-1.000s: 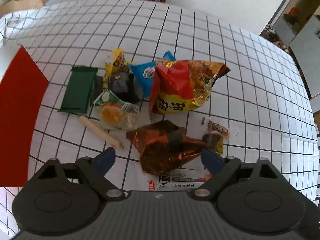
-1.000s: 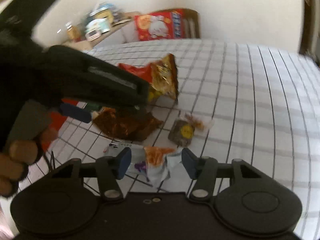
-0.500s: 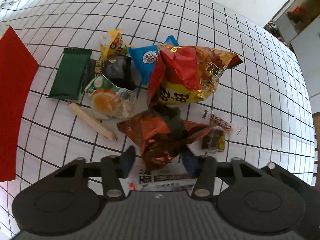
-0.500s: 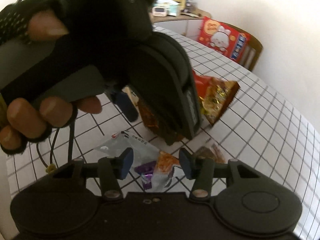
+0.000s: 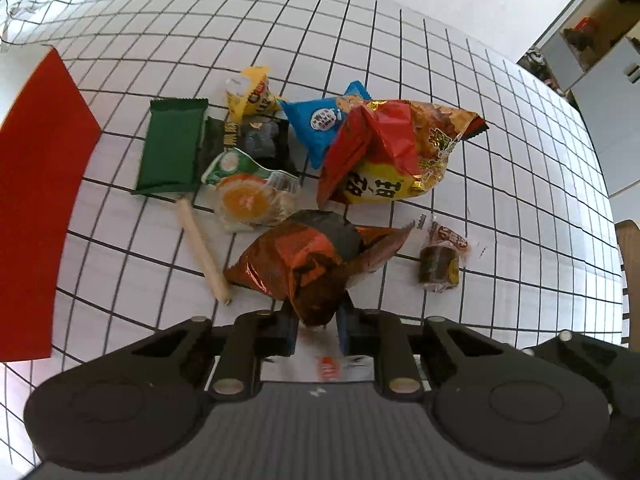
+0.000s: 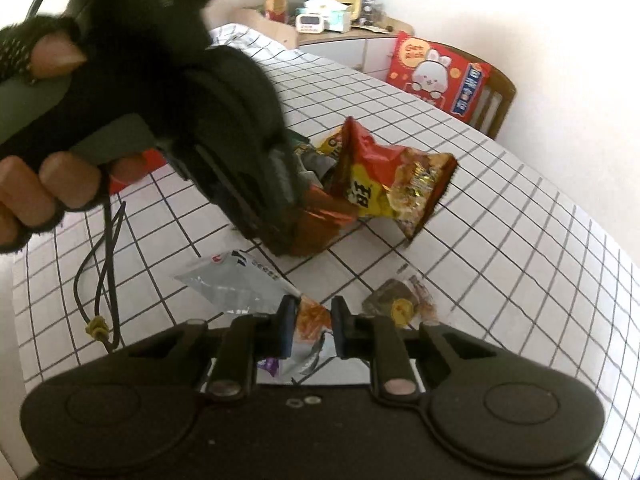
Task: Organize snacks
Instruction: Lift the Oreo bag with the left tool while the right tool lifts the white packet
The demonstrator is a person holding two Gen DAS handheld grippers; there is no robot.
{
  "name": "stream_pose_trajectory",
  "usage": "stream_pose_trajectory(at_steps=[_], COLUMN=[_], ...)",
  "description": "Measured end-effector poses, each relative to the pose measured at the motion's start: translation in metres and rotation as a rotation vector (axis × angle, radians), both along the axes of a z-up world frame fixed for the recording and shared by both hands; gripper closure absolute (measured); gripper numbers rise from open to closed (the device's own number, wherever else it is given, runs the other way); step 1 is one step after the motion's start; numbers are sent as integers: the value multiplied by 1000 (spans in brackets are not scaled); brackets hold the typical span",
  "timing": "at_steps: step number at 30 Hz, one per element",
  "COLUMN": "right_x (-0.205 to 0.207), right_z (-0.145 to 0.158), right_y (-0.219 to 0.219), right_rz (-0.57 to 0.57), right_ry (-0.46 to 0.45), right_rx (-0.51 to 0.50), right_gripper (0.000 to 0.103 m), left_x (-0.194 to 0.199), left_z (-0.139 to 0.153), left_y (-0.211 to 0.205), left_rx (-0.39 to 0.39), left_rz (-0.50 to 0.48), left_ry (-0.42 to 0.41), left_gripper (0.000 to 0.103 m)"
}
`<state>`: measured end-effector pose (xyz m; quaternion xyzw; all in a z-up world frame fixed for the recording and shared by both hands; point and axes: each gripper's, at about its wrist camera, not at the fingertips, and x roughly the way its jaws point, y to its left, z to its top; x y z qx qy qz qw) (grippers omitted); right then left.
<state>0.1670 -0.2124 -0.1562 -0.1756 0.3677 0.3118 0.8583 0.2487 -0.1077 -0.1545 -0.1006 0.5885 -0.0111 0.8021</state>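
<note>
The left claw, whose jaws have just been closing, pinches the crinkled orange-brown foil bag on the checkered worktop, and the right claw likewise grips the silver-white plastic packet, probably for sorting both snacks.

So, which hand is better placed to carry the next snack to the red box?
Probably left. The left gripper has just closed on the copper foil bag, and the red box lies on its side. The right gripper has just closed on the silver packet.
</note>
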Motion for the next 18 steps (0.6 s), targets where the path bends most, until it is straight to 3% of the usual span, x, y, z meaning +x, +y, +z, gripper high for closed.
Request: stream_pose_trajectory(at_steps=[18], right_x=[-26], right_z=[35], right_y=[-56], right_rz=[-272], right_ry=[-16], right_rx=[151], right_gripper=[86], left_x=[-69], left_z=[46], left_y=[40], left_rx=[19], left_rz=[10], left_ry=[-112], left_gripper=[100])
